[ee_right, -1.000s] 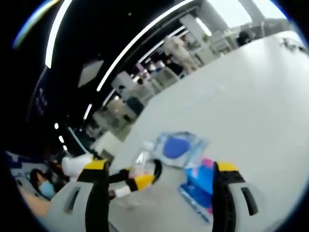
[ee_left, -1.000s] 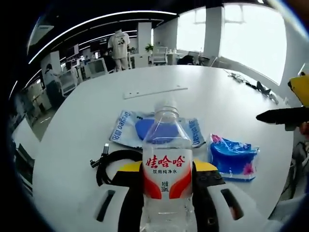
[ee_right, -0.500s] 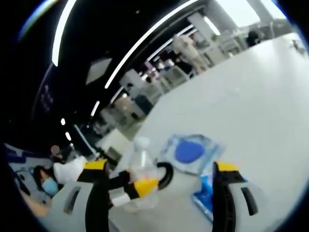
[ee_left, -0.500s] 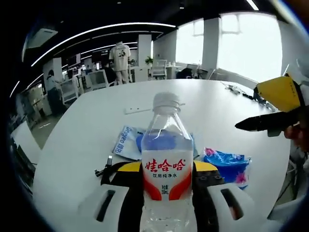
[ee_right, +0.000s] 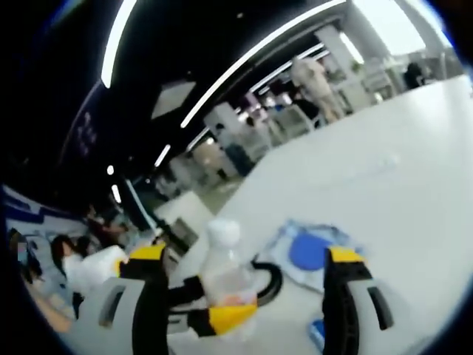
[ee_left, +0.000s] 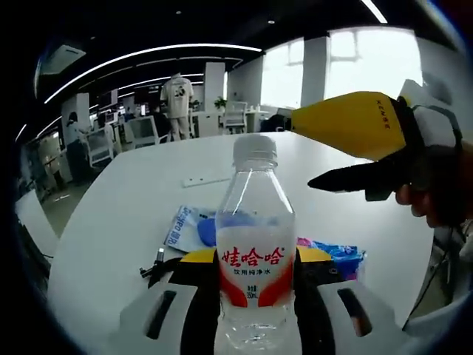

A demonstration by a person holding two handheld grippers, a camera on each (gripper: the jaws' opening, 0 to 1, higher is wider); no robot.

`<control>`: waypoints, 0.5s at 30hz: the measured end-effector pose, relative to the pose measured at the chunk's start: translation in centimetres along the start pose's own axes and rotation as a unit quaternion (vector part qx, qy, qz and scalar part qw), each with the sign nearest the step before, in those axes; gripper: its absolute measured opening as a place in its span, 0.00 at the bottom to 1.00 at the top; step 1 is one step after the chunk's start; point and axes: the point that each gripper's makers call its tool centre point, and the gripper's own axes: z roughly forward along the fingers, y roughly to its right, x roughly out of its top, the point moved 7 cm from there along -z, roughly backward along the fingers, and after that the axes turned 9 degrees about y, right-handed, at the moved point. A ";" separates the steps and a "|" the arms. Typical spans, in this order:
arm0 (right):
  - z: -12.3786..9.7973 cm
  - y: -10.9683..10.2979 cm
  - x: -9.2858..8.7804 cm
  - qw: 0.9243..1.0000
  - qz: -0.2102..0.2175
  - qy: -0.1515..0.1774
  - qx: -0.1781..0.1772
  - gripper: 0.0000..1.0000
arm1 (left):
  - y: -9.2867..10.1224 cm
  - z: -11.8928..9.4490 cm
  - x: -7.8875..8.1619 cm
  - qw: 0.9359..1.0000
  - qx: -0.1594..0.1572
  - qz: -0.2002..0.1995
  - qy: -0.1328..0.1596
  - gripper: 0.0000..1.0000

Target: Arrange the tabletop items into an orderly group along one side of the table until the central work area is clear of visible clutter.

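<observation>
- The left gripper [ee_left: 255, 296] pinches a clear plastic water bottle with a white cap and a red and white label [ee_left: 256, 255] between its yellow-and-black jaws; the bottle stands upright, its cap above the jaw tips.
- Just beyond the left gripper, a black cable [ee_left: 159, 264] lies on the round white worktop [ee_left: 118, 222], to the left of the bottle.
- Behind the bottle lies a clear flat pouch with a blue round shape inside [ee_left: 191, 226]; to the right of the bottle lies a blue and pink plastic packet [ee_left: 332, 255].
- Farther out on the worktop lies a thin white strip [ee_left: 205, 180].
- The right gripper [ee_right: 240, 296] has its jaws spread wide with nothing between them. In the left gripper view it hangs above the worktop at the right, a hand [ee_left: 436, 200] holding it.
- In the right gripper view, the bottle and the pouch lie ahead between the open jaws, well beyond the tips.
</observation>
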 end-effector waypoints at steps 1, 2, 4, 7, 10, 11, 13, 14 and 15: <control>0.1 -0.1 0.1 1.000 0.000 0.001 0.002 0.83 | 0.1 -0.1 0.1 1.000 -0.001 -0.001 0.003 0.36; 0.2 -0.2 0.1 1.000 0.000 0.003 0.004 0.82 | 0.2 -0.2 0.2 1.000 -0.002 0.000 0.005 0.36; 0.3 -0.3 0.2 1.000 0.000 0.005 0.006 0.82 | 0.2 -0.2 0.3 1.000 -0.004 0.001 0.005 0.36; 0.4 -0.4 0.2 1.000 -0.003 0.005 0.008 0.82 | 0.2 -0.3 0.3 1.000 -0.004 -0.003 0.007 0.36; 0.6 -0.6 0.3 1.000 -0.007 0.010 0.010 0.80 | 0.4 -0.4 0.4 1.000 -0.005 -0.003 0.008 0.36; 0.7 -0.6 0.4 1.000 -0.010 0.013 0.013 0.78 | 0.5 -0.5 0.4 1.000 -0.007 -0.002 0.009 0.36; 0.9 -0.9 0.4 1.000 -0.013 0.013 0.018 0.75 | 0.6 -0.6 0.5 1.000 -0.010 -0.001 0.011 0.36; 1.1 -1.0 0.3 1.000 -0.017 0.010 0.022 0.74 | 0.8 -0.7 0.6 1.000 -0.012 -0.001 0.011 0.36; 1.2 -1.1 0.2 0.999 -0.021 0.009 0.025 0.72 | 0.9 -0.7 0.6 1.000 -0.013 -0.001 0.011 0.36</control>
